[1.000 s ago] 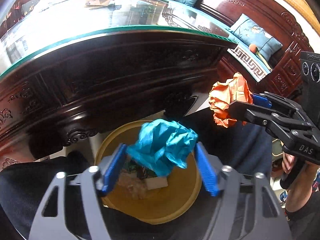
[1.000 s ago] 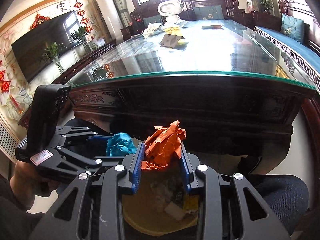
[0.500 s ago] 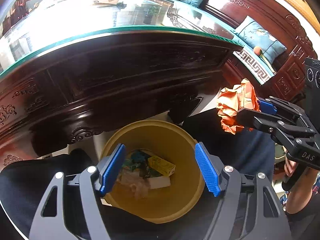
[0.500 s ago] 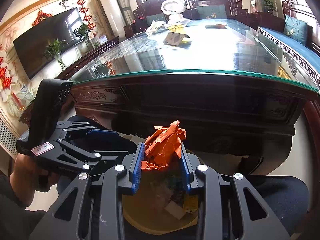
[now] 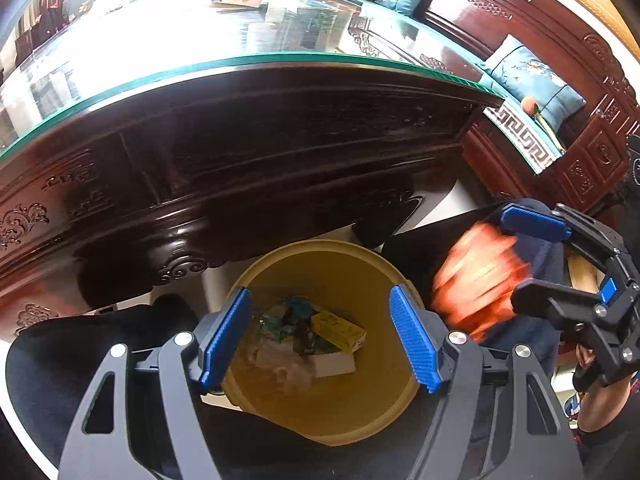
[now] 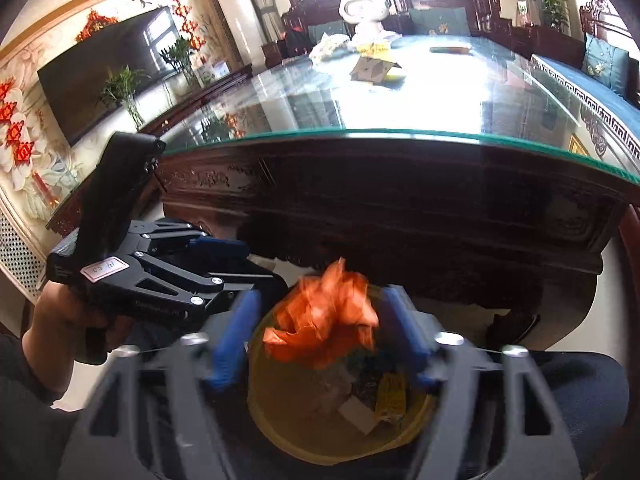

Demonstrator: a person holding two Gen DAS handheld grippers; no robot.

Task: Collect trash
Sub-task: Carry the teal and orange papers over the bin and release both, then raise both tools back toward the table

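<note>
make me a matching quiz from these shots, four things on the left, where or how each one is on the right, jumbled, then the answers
Things:
1. orange crumpled paper
2. yellow bin
3. left gripper
4. yellow box

States:
A. lying among the trash in the bin
B. blurred, between the open fingers of the right gripper
C. on the floor in front of the dark wooden table
D. open and holding nothing, above the bin

Pairs: 1-B, 2-C, 3-D, 4-A

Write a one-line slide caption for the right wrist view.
Right gripper open, blurred orange crumpled paper between its fingers above the yellow trash bin.
</note>
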